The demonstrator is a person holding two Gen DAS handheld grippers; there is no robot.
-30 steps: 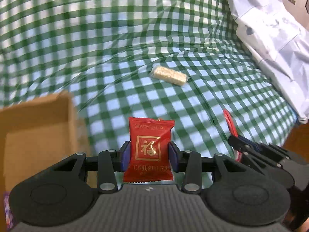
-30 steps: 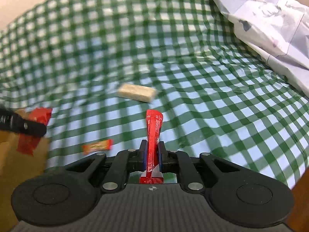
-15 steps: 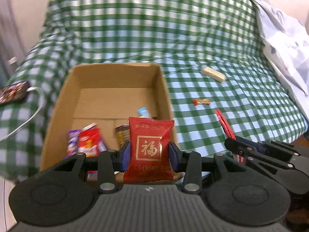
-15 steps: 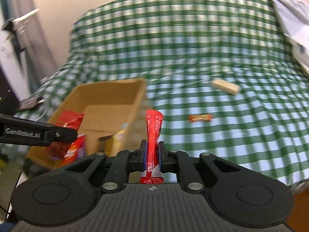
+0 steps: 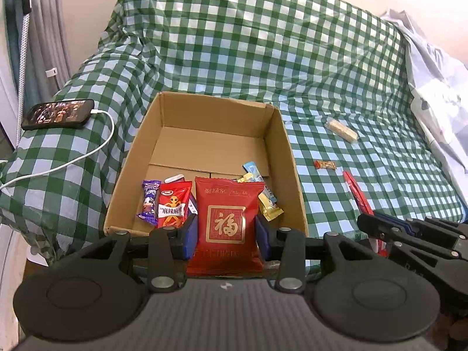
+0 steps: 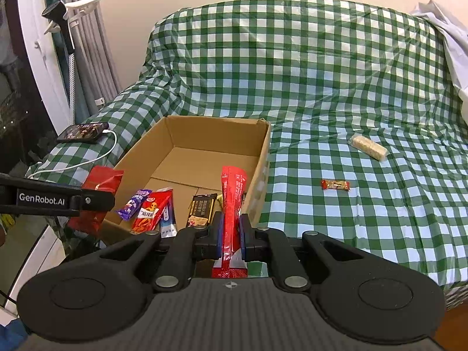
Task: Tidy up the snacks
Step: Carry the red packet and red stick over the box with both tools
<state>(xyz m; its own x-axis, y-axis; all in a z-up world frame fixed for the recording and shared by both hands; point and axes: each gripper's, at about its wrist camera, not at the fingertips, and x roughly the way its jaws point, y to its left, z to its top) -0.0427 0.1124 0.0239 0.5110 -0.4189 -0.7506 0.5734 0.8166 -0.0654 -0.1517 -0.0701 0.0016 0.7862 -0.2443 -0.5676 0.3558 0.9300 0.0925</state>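
My left gripper (image 5: pixel 225 234) is shut on a red square snack packet (image 5: pixel 226 222) with a gold emblem, held just before the near rim of an open cardboard box (image 5: pixel 285 146). My right gripper (image 6: pixel 231 234) is shut on a narrow red stick packet (image 6: pixel 232 201), held near the box's (image 6: pixel 261 161) near right corner. The box holds several snacks: a purple packet (image 5: pixel 149 199), a red chili packet (image 5: pixel 172 201), a dark bar (image 6: pixel 201 209). A pale wafer bar (image 6: pixel 369 147) and a small red candy (image 6: pixel 335 184) lie on the checked cloth, right of the box.
A green-and-white checked cloth (image 5: pixel 234 44) covers the couch. A phone (image 5: pixel 58 114) with a white cable (image 5: pixel 96 146) lies on the left armrest. A white sheet (image 5: pixel 433 87) is bunched at the right. Curtains and a white stand (image 6: pixel 67 29) are at far left.
Both grippers have swung left and pulled back from the cloth to the box, each still holding its packet. The box and its snacks have come fully into view.
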